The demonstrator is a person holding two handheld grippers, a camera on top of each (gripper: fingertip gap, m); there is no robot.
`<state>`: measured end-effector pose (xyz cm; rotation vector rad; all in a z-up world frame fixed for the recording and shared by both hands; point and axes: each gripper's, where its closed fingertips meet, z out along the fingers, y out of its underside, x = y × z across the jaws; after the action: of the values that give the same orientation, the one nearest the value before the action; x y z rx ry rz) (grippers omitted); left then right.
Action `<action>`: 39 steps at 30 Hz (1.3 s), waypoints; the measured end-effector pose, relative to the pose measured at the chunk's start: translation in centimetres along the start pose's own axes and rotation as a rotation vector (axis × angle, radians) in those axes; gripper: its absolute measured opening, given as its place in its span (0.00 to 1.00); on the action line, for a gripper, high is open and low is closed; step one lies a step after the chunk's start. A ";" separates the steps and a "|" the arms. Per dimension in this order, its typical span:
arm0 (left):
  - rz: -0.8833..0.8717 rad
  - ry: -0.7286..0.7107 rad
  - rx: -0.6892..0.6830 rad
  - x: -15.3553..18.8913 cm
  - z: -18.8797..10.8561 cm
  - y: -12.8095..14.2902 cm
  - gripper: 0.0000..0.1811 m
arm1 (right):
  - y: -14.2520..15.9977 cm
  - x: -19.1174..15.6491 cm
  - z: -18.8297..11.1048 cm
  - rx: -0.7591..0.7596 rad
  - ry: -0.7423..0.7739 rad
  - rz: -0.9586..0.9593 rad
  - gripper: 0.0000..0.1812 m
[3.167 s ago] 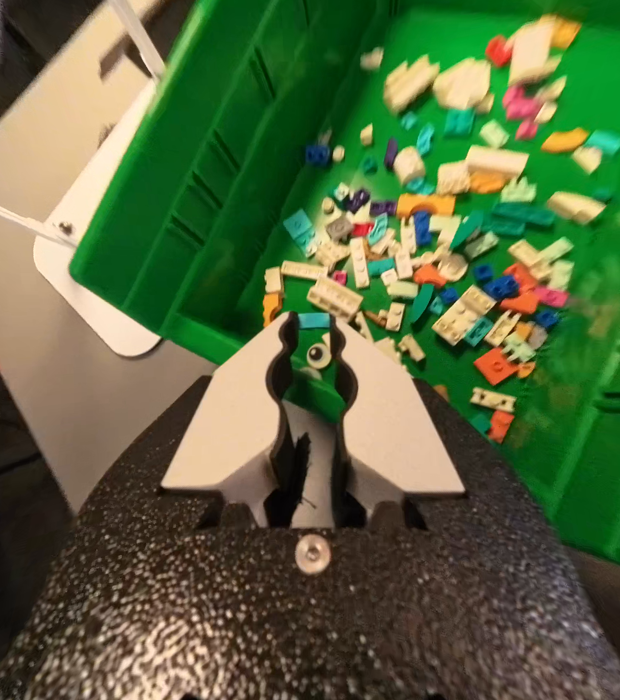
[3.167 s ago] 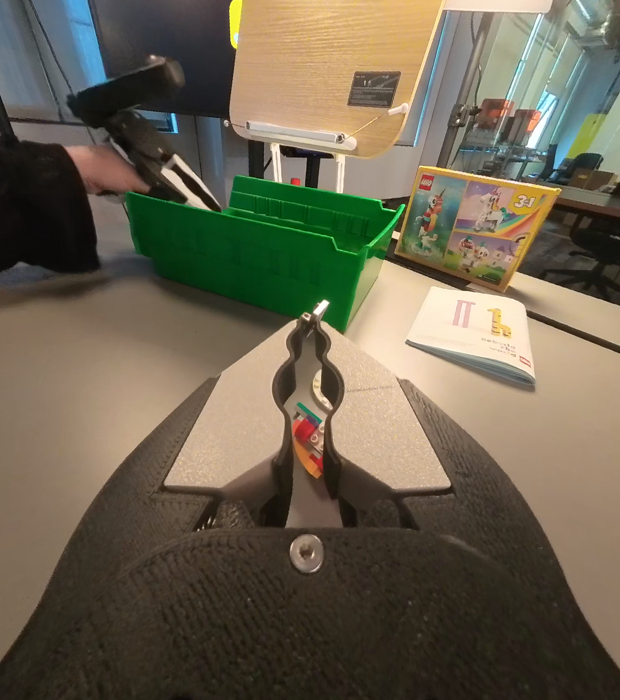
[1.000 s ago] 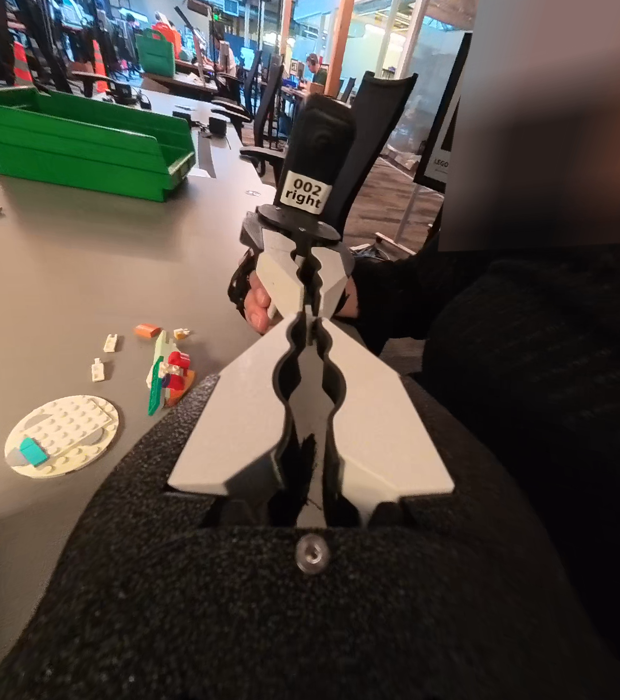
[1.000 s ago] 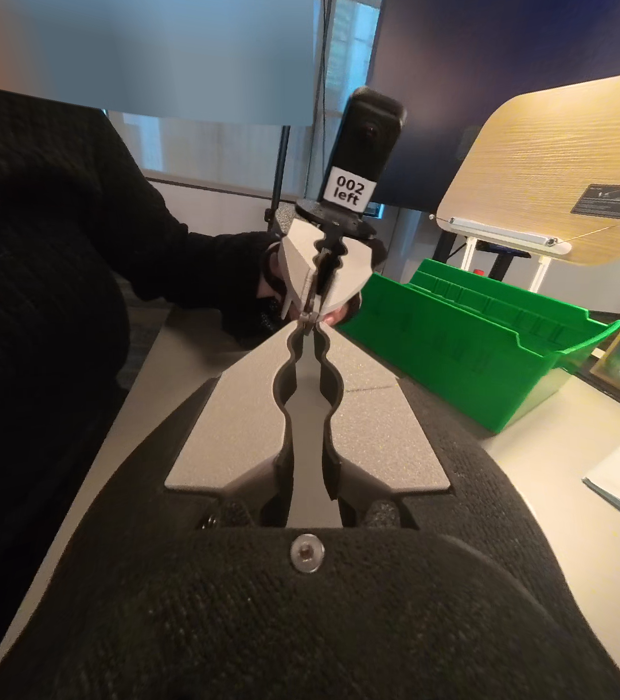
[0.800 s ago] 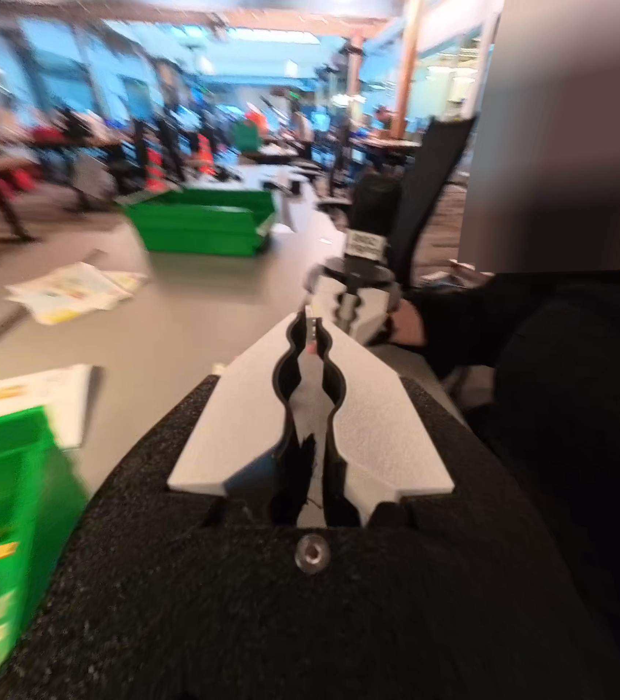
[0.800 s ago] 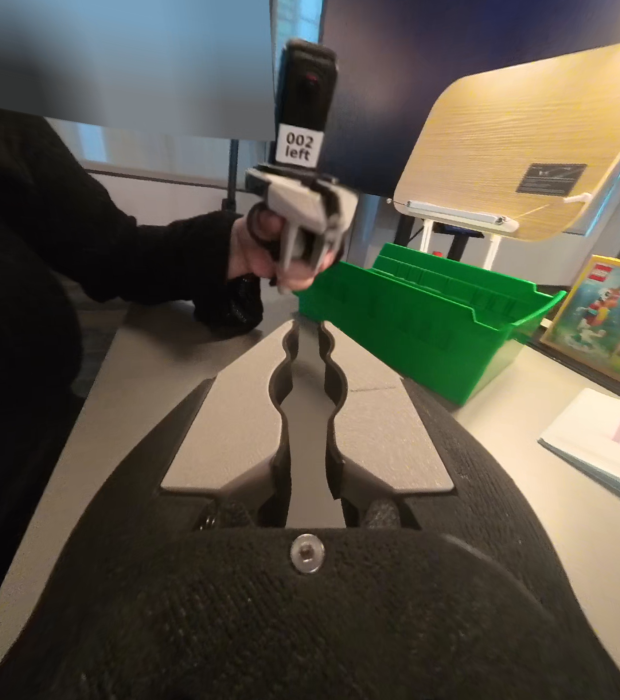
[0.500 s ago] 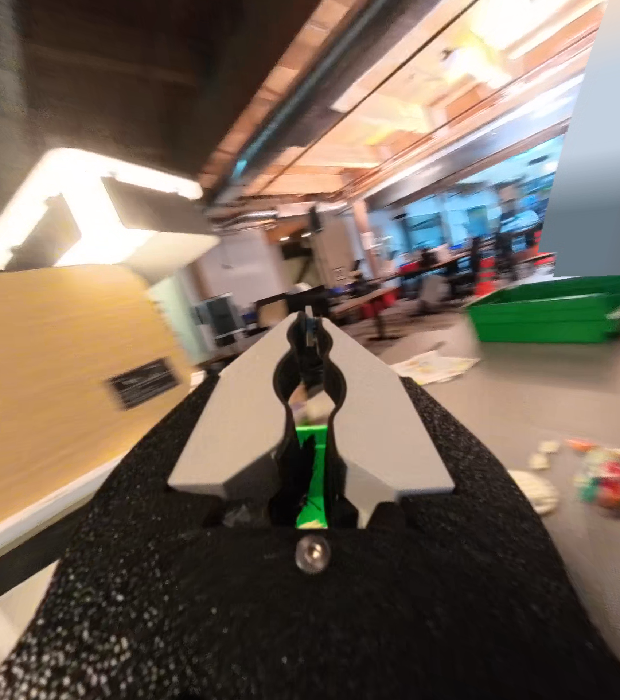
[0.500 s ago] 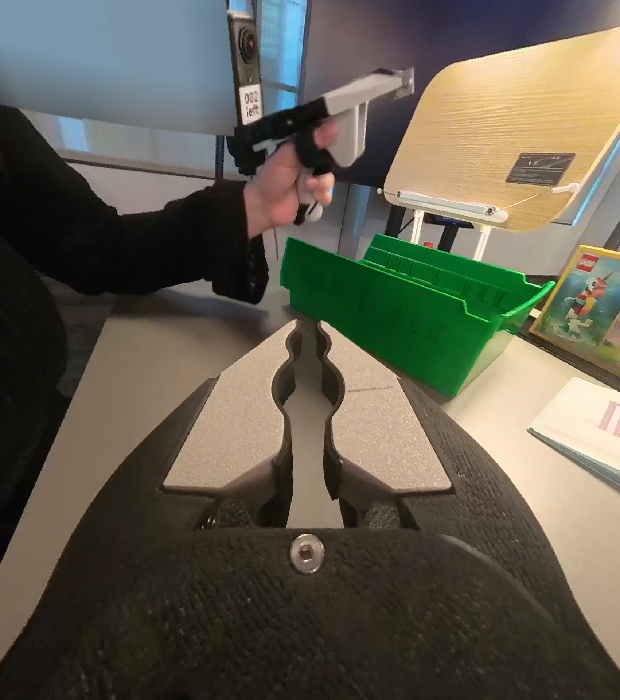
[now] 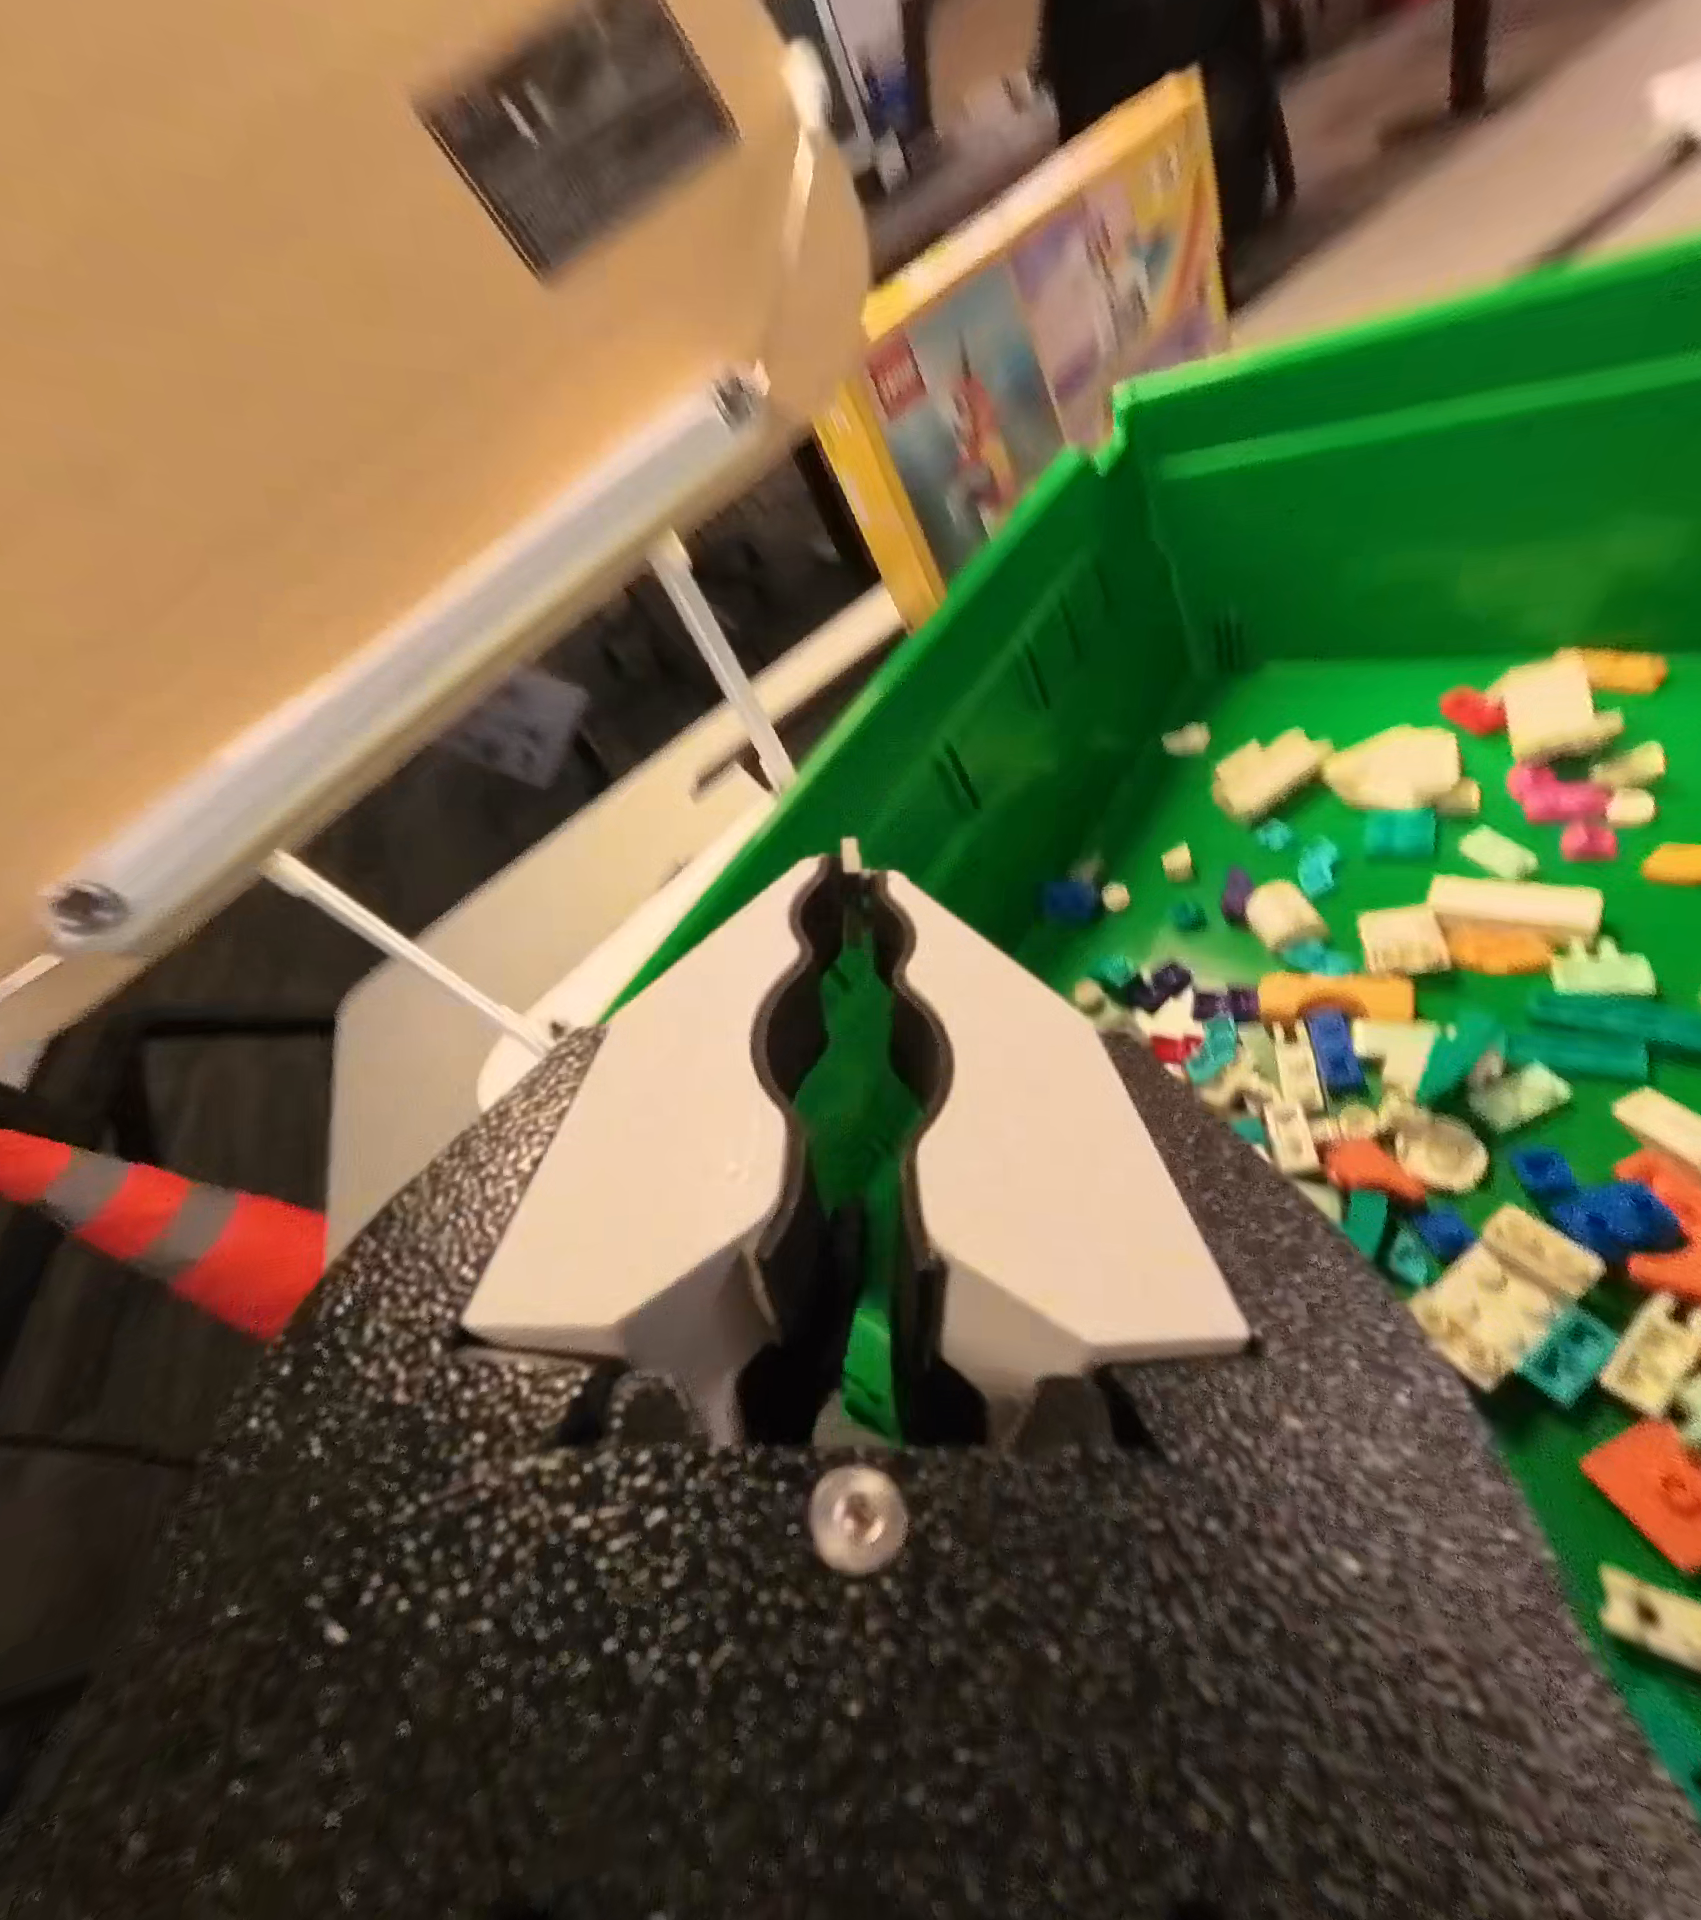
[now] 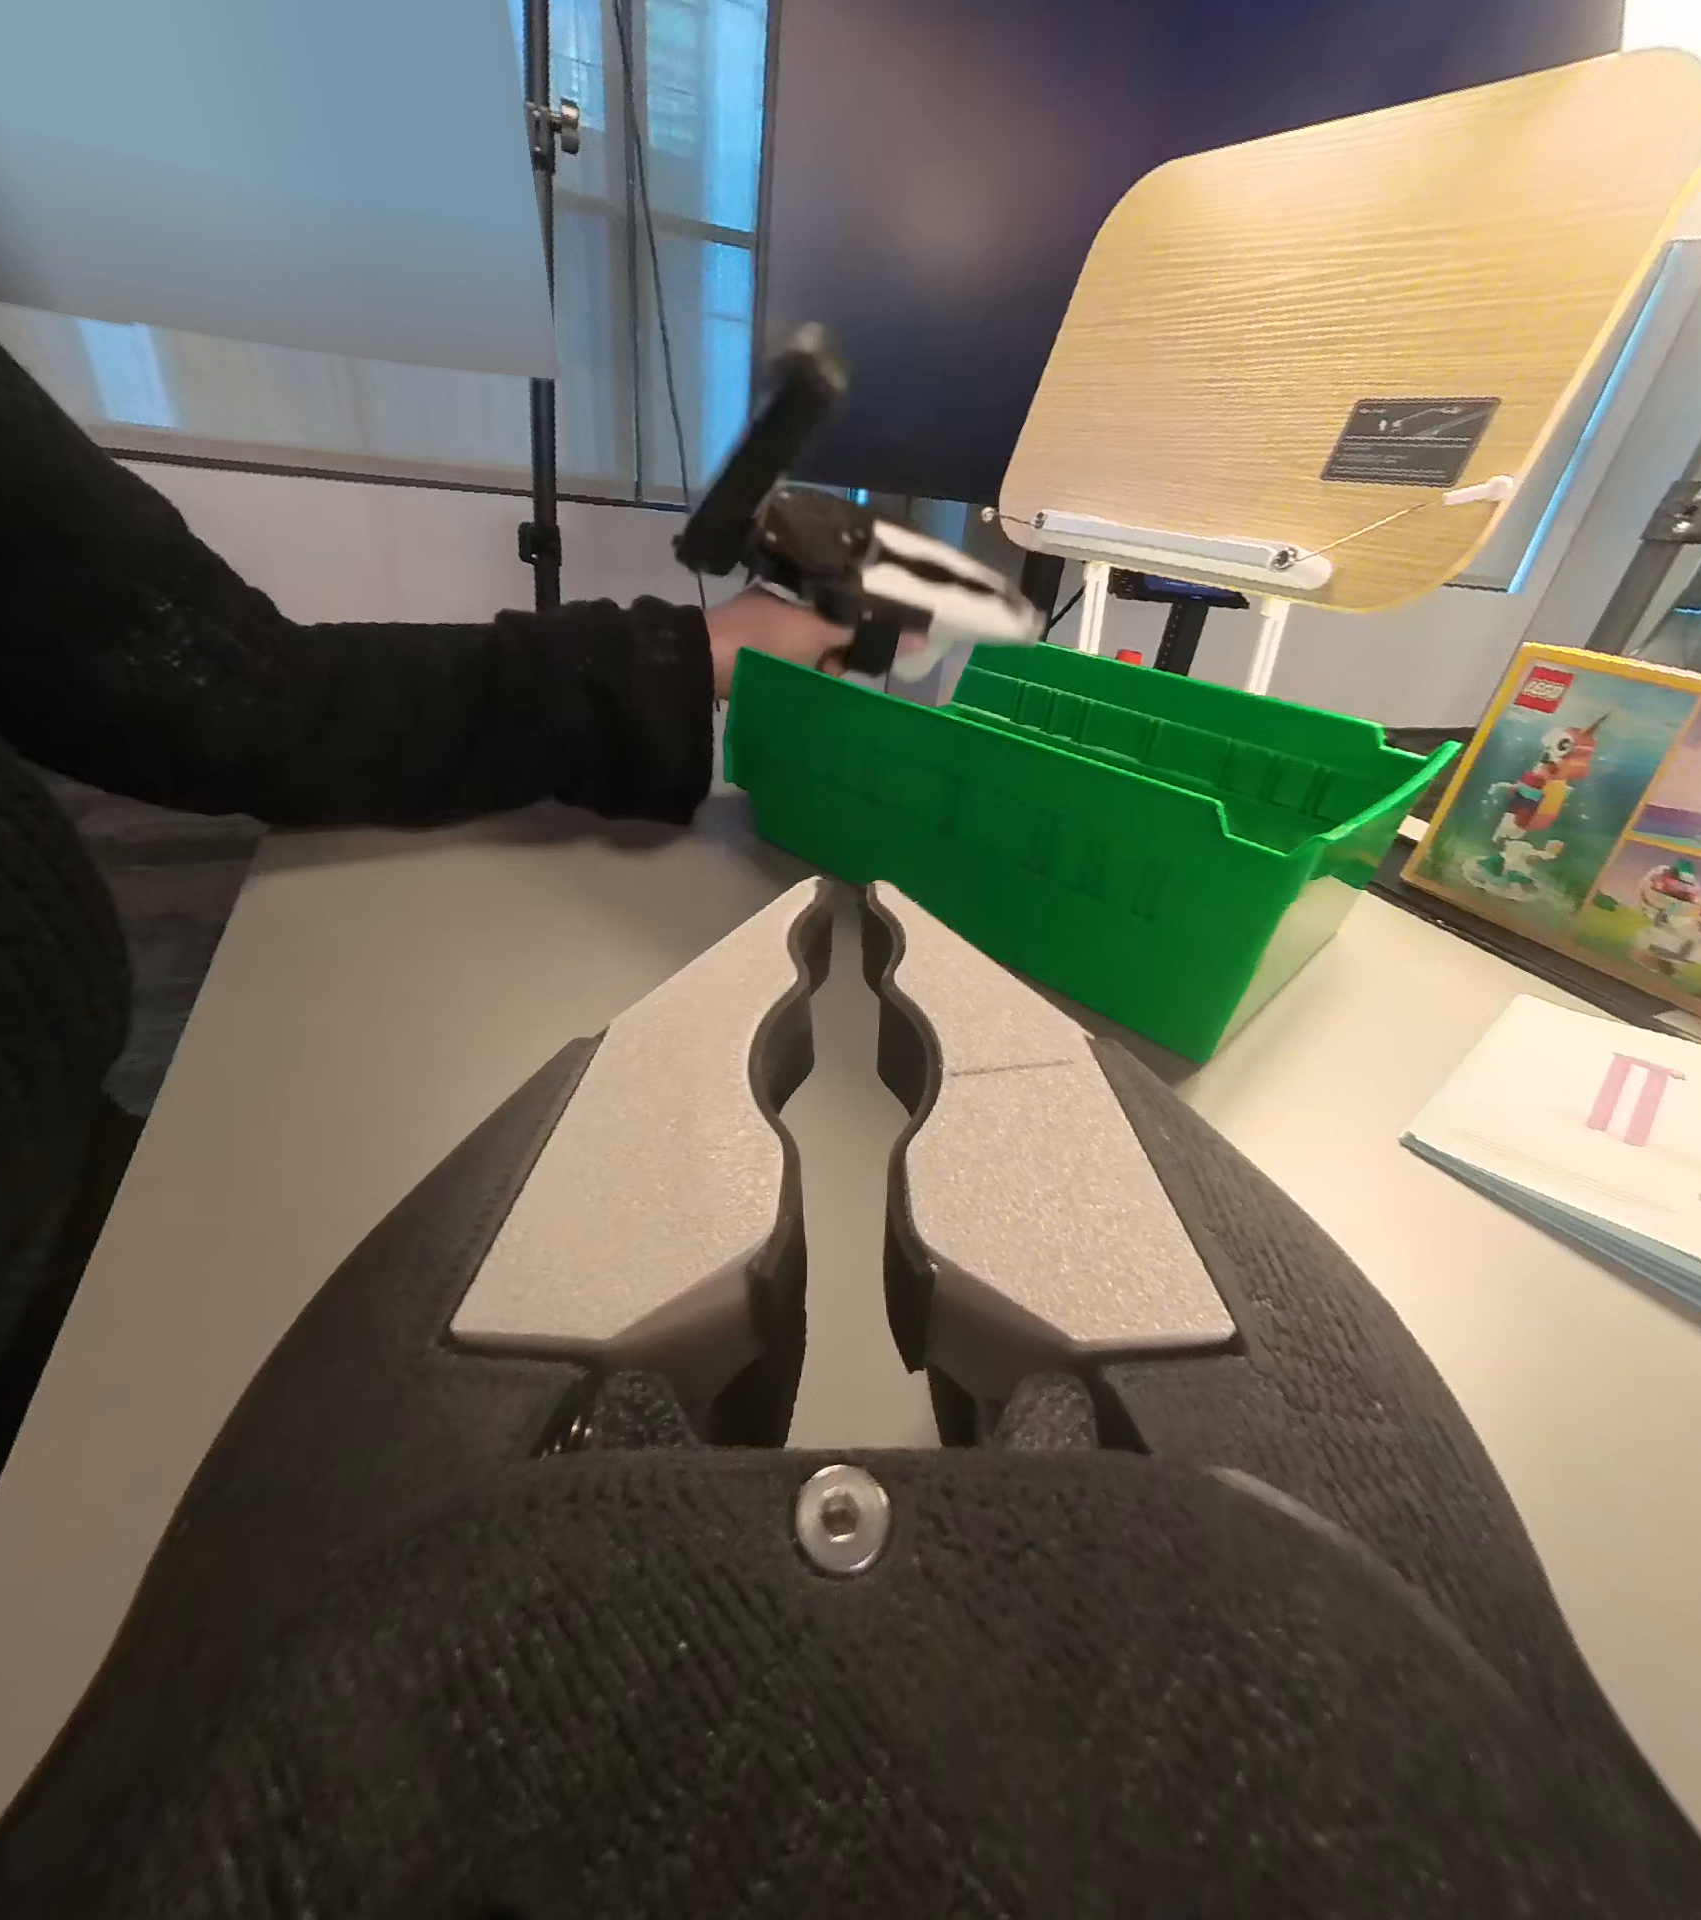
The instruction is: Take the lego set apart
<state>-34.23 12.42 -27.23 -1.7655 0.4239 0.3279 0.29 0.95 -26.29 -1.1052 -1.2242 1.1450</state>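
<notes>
Jaws pinched on a tiny pale brick point(image 9: 851, 856), the left gripper point(image 9: 854, 883) hangs over the green plastic bin's point(image 9: 1012, 665) rim, loose bricks point(image 9: 1397, 1029) lying below-right; the right gripper point(image 10: 848, 891), slightly parted and empty, waits farther back.

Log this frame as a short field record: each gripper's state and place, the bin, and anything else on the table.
left gripper: shut on a tiny pale piece, over the bin's near corner
right gripper: slightly open, empty, above the table
bin: green, on the table, many loose bricks inside
box: yellow, standing right of the bin
booklet: lying flat in front of the box
board: wooden, on a stand behind the bin
</notes>
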 end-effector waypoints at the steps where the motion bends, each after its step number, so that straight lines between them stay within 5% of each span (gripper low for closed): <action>1: 0.010 0.022 -0.058 0.3 0.3 1.0 0.02 | 0.0 0.0 0.0 0.000 0.001 0.002 0.02; 4: 0.076 0.022 -0.198 0.6 0.8 3.6 0.02 | 0.0 0.0 0.0 0.000 0.001 0.004 0.02; 18: 0.055 0.189 -0.542 4.6 0.8 6.8 0.02 | -0.2 0.2 0.0 0.005 0.006 0.006 0.02; 21: 0.015 0.248 -0.651 6.1 0.8 8.6 0.10 | -0.1 0.1 0.0 0.004 0.006 0.008 0.02; 28: 0.037 0.198 -0.622 5.4 1.1 8.3 0.08 | -0.4 0.4 -0.1 0.017 0.016 0.010 0.02; 33: 0.032 -0.018 -0.441 1.2 1.0 4.6 0.14 | -0.6 1.2 -0.4 0.027 0.067 0.005 0.01; 39: 0.133 -0.302 -0.115 -2.7 -4.1 -6.8 0.09 | -0.9 8.0 -3.6 0.049 0.465 0.030 0.02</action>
<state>-33.59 10.14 -19.23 -1.7659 0.3101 0.7154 3.95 8.77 -24.73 -1.2683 -0.8148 0.8687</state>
